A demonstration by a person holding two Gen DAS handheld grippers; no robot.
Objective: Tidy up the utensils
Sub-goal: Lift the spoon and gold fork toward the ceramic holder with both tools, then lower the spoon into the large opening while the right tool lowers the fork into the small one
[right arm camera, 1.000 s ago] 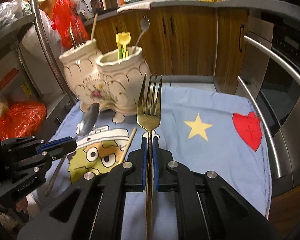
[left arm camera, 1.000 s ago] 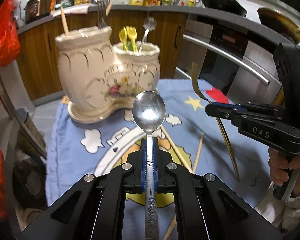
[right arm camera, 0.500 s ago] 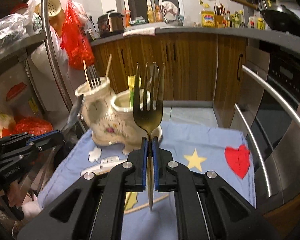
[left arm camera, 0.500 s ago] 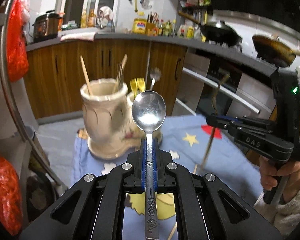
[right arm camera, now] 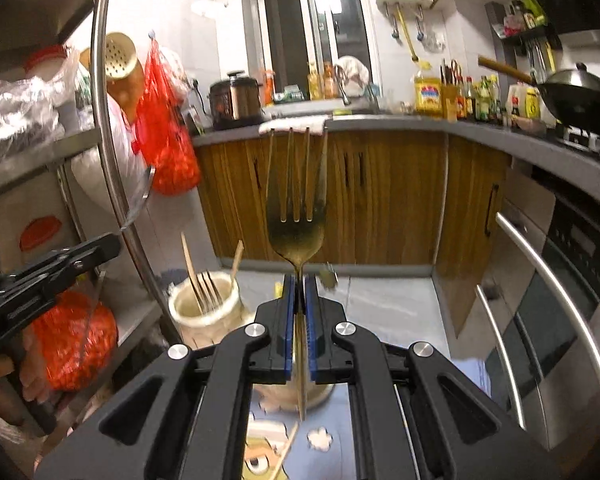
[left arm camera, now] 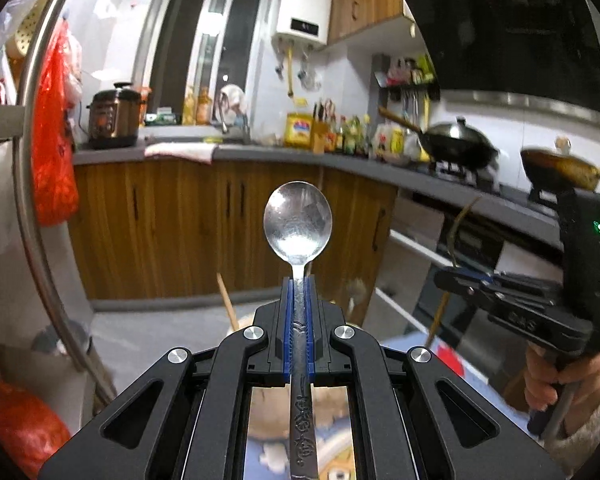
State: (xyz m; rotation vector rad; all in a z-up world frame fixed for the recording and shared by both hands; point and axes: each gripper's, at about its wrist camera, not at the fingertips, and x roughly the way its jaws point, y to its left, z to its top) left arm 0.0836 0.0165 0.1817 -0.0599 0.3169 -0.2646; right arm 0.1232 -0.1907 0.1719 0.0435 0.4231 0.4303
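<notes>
Both grippers have risen since the earlier frames, so the ceramic utensil holder (right arm camera: 204,304) now sits low in each view. Left gripper (left arm camera: 299,312): fingers clamped on the handle of a silver spoon (left arm camera: 298,224), bowl upright. Right gripper (right arm camera: 299,312): fingers clamped on a gold fork (right arm camera: 296,216), tines up. Holder stands on the cartoon-print cloth (right arm camera: 320,436) covering the table, below and ahead of the fork.

Far ahead of my jaws I see a pressure cooker (left arm camera: 114,117) on the grey countertop (left arm camera: 260,154). Off to the right sits a black wok (right arm camera: 578,98); left hangs a red plastic bag (right arm camera: 166,148).
</notes>
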